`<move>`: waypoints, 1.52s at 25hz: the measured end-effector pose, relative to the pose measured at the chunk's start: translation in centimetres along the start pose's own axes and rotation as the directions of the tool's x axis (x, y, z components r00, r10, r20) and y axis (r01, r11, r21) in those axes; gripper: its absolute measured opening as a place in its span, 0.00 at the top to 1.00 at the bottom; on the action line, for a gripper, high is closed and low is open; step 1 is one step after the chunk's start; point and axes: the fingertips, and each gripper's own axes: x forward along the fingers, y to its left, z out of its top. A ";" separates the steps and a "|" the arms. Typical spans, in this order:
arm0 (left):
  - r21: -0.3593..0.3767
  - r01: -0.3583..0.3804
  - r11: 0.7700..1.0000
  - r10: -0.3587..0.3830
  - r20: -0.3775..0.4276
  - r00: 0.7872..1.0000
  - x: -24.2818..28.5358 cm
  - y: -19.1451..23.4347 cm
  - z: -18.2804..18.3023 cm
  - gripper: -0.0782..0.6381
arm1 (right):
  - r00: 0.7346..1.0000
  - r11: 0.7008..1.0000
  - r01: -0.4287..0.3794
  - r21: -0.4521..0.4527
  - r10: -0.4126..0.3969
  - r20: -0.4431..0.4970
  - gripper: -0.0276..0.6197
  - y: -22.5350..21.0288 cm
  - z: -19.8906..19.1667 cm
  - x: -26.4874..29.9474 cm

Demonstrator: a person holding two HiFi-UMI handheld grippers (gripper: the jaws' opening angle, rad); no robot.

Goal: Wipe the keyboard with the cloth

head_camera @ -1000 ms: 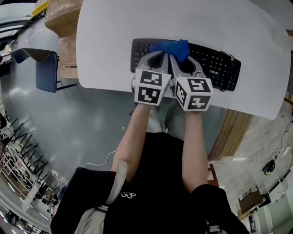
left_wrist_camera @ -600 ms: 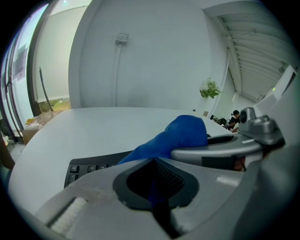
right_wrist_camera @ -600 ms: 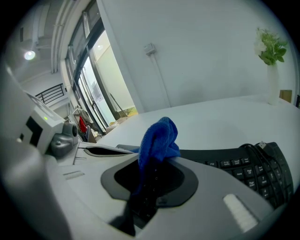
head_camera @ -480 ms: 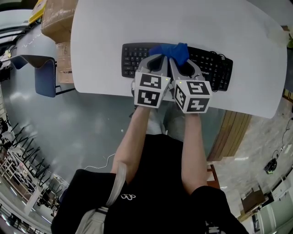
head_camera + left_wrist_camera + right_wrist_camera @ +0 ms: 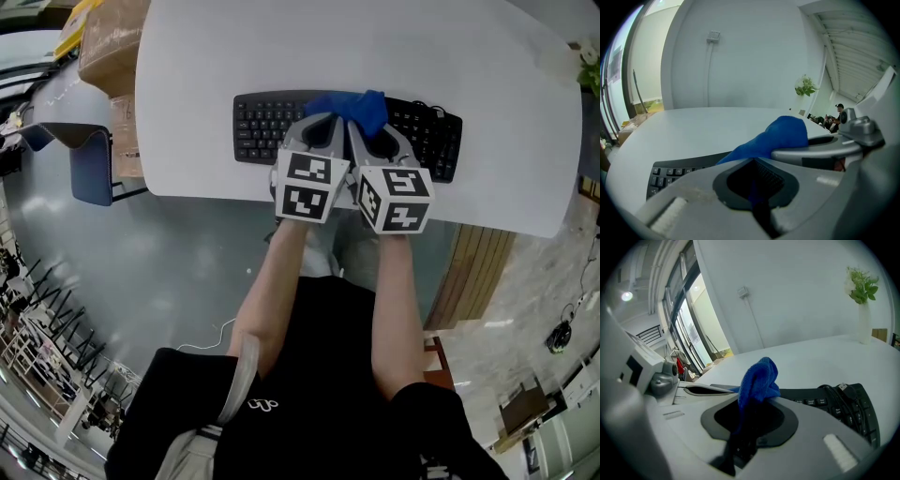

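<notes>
A black keyboard (image 5: pixel 267 122) lies along the near part of a white table (image 5: pixel 356 47). A bunched blue cloth (image 5: pixel 354 105) rests on its middle keys. My left gripper (image 5: pixel 323 122) and right gripper (image 5: pixel 370 127) stand side by side over the keyboard, both shut on the cloth. In the left gripper view the blue cloth (image 5: pixel 773 138) bulges up out of the closed jaws, with keyboard keys (image 5: pixel 670 173) at the lower left. In the right gripper view the cloth (image 5: pixel 758 378) rises from the jaws, and the keyboard (image 5: pixel 843 404) with its coiled cable runs to the right.
A blue chair (image 5: pixel 89 155) and cardboard boxes (image 5: pixel 108 47) stand left of the table. A potted plant (image 5: pixel 860 291) sits at the table's far right corner. The table's near edge (image 5: pixel 216 192) lies just below the keyboard.
In the head view the keyboard and table have shifted left relative to both grippers, so the cloth now lies further toward the keyboard's right half. Both grippers remain shut on the cloth.
</notes>
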 end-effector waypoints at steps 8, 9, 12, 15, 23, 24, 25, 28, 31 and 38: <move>0.016 0.025 1.000 -0.025 -0.002 1.000 1.4 -2.6 0.5 0.90 | 1.000 1.000 0.026 0.012 -0.026 0.007 0.83 -2.6 0.0 -1.4; 0.018 0.028 0.999 -0.028 -0.002 1.000 1.5 -3.0 0.6 0.90 | 1.000 0.999 0.030 0.015 -0.030 0.009 0.83 -2.9 -0.1 -1.7; 0.025 0.037 0.999 -0.037 -0.003 0.999 2.1 -4.1 0.8 0.90 | 0.999 0.999 0.039 0.020 -0.040 0.013 0.83 -4.0 -0.1 -2.3; 0.034 0.046 0.998 -0.046 -0.004 0.999 2.5 -5.2 1.1 0.90 | 0.999 0.999 0.050 0.022 -0.050 0.015 0.83 -4.9 0.0 -3.0; 0.051 0.065 0.997 -0.065 -0.006 0.998 3.8 -8.1 1.6 0.90 | 0.997 0.997 0.070 0.031 -0.070 0.023 0.83 -7.6 0.1 -4.6; 0.053 0.066 0.996 -0.066 -0.005 0.998 4.0 -8.4 1.7 0.90 | 0.997 0.997 0.071 0.033 -0.072 0.024 0.83 -7.9 0.1 -4.8; 0.056 0.067 0.996 -0.067 -0.005 0.998 4.2 -8.7 1.8 0.90 | 0.997 0.997 0.073 0.034 -0.074 0.026 0.83 -8.2 0.1 -5.0; 0.060 0.076 0.995 -0.076 -0.004 0.997 4.6 -9.7 2.0 0.90 | 0.997 0.996 0.078 0.041 -0.079 0.026 0.83 -9.0 0.2 -5.6; 0.062 0.085 0.994 -0.085 -0.003 0.996 4.9 -10.8 2.1 0.90 | 0.996 0.995 0.088 0.039 -0.090 0.028 0.83 -9.8 0.2 -6.2; 0.078 0.113 0.991 -0.113 -0.005 0.994 5.8 -13.5 2.2 0.90 | 0.992 0.992 0.118 0.045 -0.120 0.042 0.83 -11.8 -0.1 -8.0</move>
